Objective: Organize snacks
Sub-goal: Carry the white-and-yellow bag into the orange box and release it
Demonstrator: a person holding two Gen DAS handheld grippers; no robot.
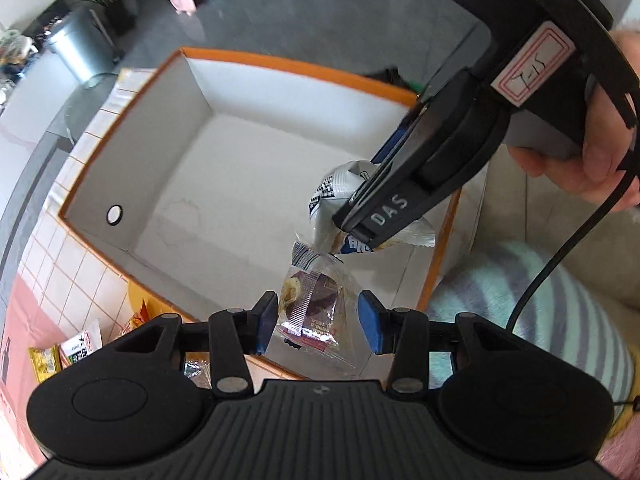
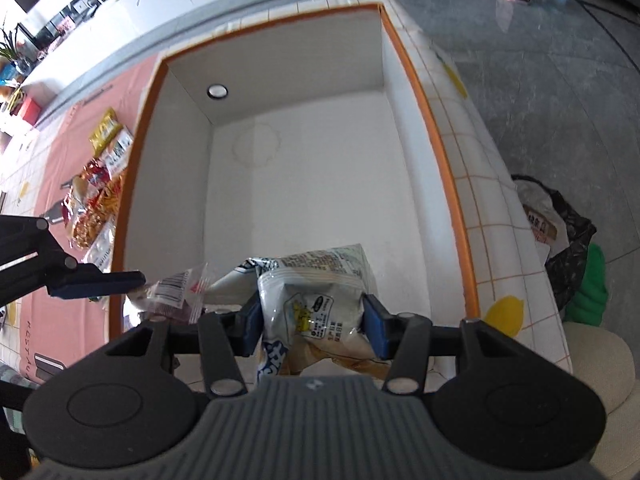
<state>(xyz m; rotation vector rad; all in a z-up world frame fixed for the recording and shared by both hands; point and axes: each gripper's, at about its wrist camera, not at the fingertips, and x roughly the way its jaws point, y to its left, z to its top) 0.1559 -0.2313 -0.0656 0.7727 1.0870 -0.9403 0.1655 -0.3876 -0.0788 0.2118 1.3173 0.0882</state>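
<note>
Over the near edge of the orange-rimmed white box (image 2: 432, 128), the left hand-held gripper (image 1: 318, 322) is clamped on a clear brown-labelled snack packet (image 1: 316, 312). Just beside it, the right hand-held gripper (image 2: 312, 326) is clamped on a white snack bag (image 2: 316, 304). More snacks (image 2: 96, 196) lie on the desk (image 2: 480, 184) beside the box.

Loose snacks (image 2: 98, 196) lie on the table left of the box (image 2: 436, 132).
</note>
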